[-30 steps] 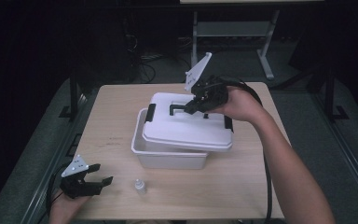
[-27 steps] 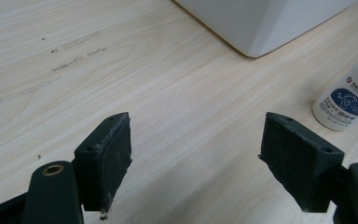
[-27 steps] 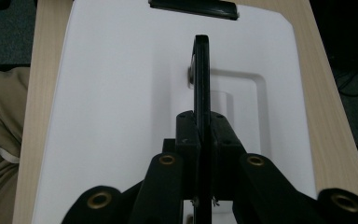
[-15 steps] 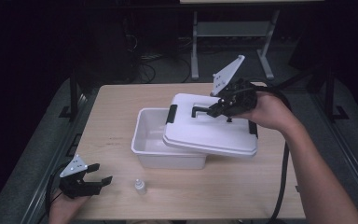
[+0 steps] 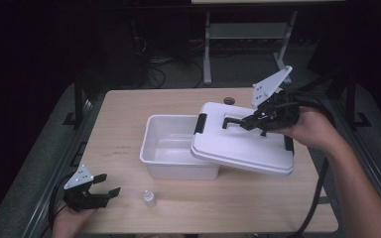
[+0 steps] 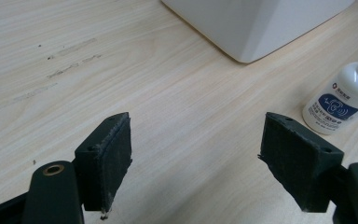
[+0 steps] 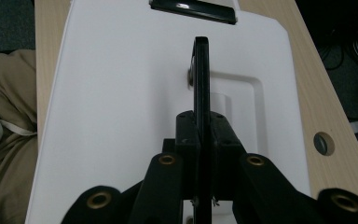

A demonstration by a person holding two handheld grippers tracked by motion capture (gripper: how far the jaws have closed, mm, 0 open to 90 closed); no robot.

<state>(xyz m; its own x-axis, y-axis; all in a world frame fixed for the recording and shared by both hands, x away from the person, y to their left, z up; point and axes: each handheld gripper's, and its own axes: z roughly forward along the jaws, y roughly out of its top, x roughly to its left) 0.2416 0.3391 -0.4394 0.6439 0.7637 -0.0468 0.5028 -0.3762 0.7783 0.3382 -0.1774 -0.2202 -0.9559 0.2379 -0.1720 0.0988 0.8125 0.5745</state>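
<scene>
One white lid [image 5: 243, 146] is held by the right gripper [image 5: 248, 120], whose jaws are pinched flat on the lid's black handle [image 7: 201, 84]. In the high view the lid is tilted, its near-left edge resting over the right rim of the box while its far-right side sits higher, near the hand [image 5: 312, 130]. Two black latches can be counted on the lid, one at the left end [image 5: 200, 124] and one at the right end [image 5: 288, 144].

One white box [image 5: 171, 148] stands open on the table [image 5: 124, 109], its left part uncovered and its inside bare white.

One small white bottle [image 5: 149, 198] stands upright on the table just in front of the box, between the box and the table's near edge. In the left gripper view the bottle [image 6: 345, 100] carries a blue label with a white emblem and small white characters, too small to read.

One left gripper [image 5: 101, 191] rests at the near-left corner of the table, its jaws spread wide with bare tabletop between them; the bottle stands apart to its right.

One round hole [image 5: 228, 100] is set in the tabletop behind the lid.
</scene>
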